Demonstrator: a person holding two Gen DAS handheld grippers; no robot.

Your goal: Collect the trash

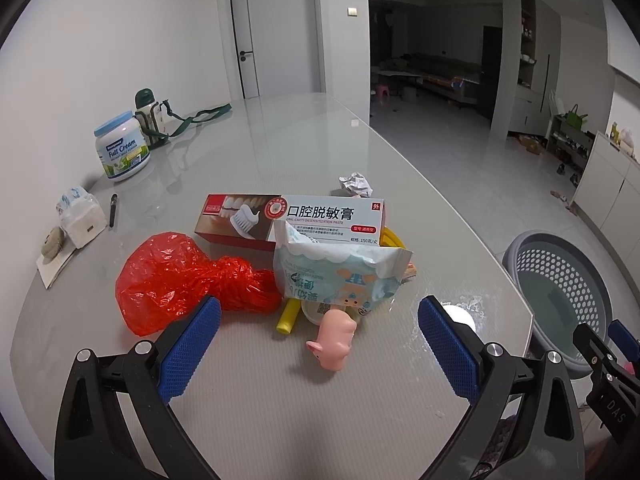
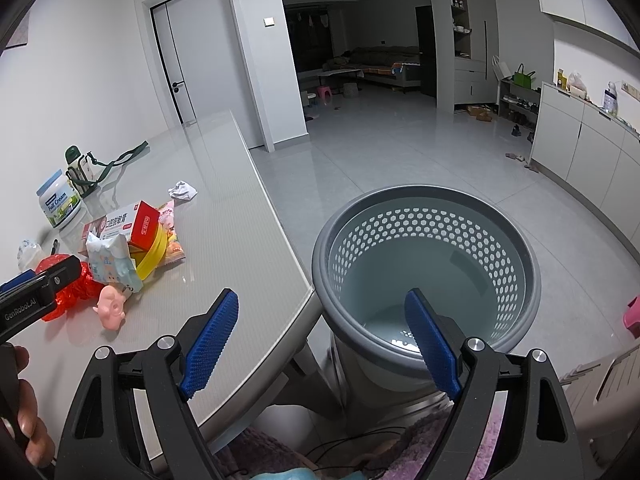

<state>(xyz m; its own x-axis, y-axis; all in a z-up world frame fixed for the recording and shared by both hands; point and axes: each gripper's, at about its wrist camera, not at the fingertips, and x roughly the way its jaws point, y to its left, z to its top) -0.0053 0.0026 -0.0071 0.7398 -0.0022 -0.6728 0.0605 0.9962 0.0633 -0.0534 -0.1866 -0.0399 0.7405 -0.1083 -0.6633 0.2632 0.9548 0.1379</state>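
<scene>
1. Left wrist view: left gripper (image 1: 318, 334) has jaws spread wide, released, nothing btwn the blue pads (image 1: 188, 354); hovers just above the desk (image 1: 280, 140).
2. Trash pile sits on the desk right ahead of the jaws: red plastic bag (image 1: 180, 276) near the left pad, wipes packet (image 1: 340, 276) leaning vs. the toothpaste box (image 1: 292, 220), yellow tube (image 1: 289, 316) and pink pig toy (image 1: 334, 340) in front, w/ the pig lying btwn the two pads' lines but not touched. Crumpled paper (image 1: 356, 184) lies behind the box.
3. Far left on desk: milk powder tub (image 1: 122, 150), green-capped bottle (image 1: 148, 114). Grey perforated basket (image 1: 560, 296) is off the desk edge, on the right.
4. Right wrist view: right gripper (image 2: 324, 342) jaws also wide open, empty. Left pad (image 2: 210, 344) is over the desk corner (image 2: 248, 320), right pad over the basket (image 2: 424, 272); not touching either as far as shows.
5. Basket interior looks bare; its rim sits just beside the desk edge.
6. Trash pile (image 2: 132, 248) is well left of these jaws; the left gripper's body (image 2: 36, 296) shows at the frame edge near the red bag.
</scene>
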